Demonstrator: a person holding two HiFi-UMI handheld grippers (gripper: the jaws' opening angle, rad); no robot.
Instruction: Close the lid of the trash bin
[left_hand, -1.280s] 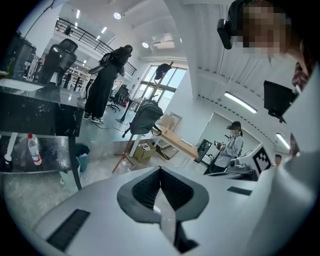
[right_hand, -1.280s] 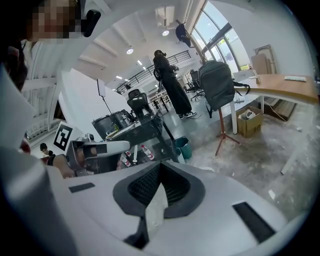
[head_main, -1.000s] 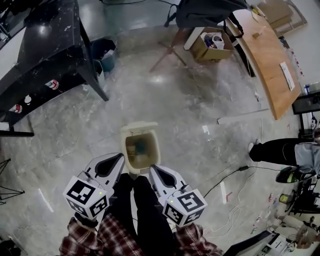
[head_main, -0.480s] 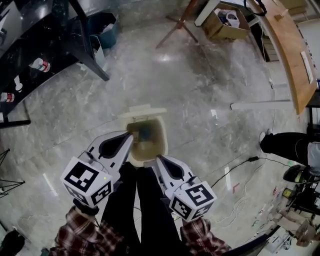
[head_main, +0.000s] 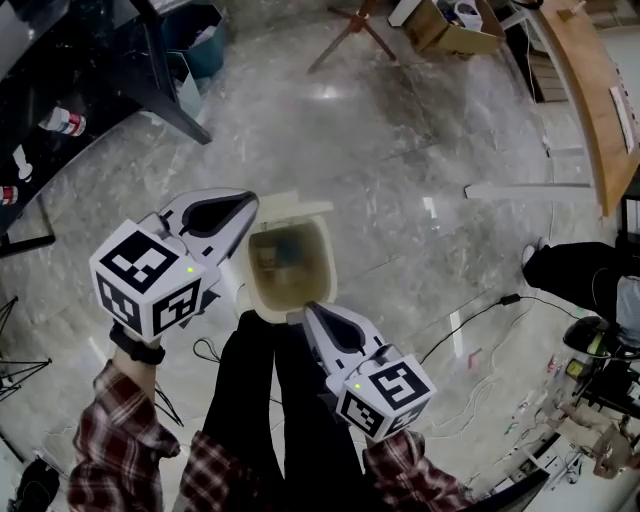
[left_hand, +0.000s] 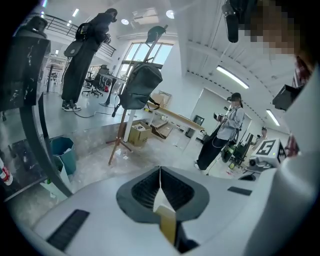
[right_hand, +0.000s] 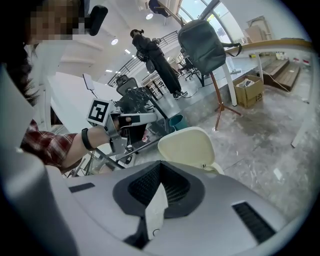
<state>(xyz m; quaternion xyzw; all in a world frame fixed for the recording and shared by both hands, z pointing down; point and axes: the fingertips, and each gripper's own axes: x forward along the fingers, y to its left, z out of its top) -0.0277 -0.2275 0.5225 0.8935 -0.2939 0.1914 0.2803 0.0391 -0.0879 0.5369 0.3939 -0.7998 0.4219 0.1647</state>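
Observation:
In the head view a cream trash bin (head_main: 262, 293) stands on the floor just ahead of my legs, with its lid (head_main: 296, 207) swung open at the far side and some rubbish inside. My left gripper (head_main: 251, 204) is shut and raised at the bin's far left corner, close beside the lid. Also shut, my right gripper (head_main: 308, 311) hovers at the bin's near right rim. The right gripper view has the upright lid (right_hand: 187, 146) just beyond the right gripper (right_hand: 160, 167). In the left gripper view the left gripper (left_hand: 160, 172) faces the room, with the bin out of sight.
A black table (head_main: 80, 60) and a teal bin (head_main: 195, 28) stand at the far left. A cardboard box (head_main: 452, 35) and a wooden table (head_main: 592, 85) are at the far right. A cable (head_main: 470, 322) and another person's legs (head_main: 575, 272) lie to the right.
My left gripper has risen and moved forward from beside my leg to the bin's far left corner by the lid. The right gripper stays near the front rim. The view has closed in.

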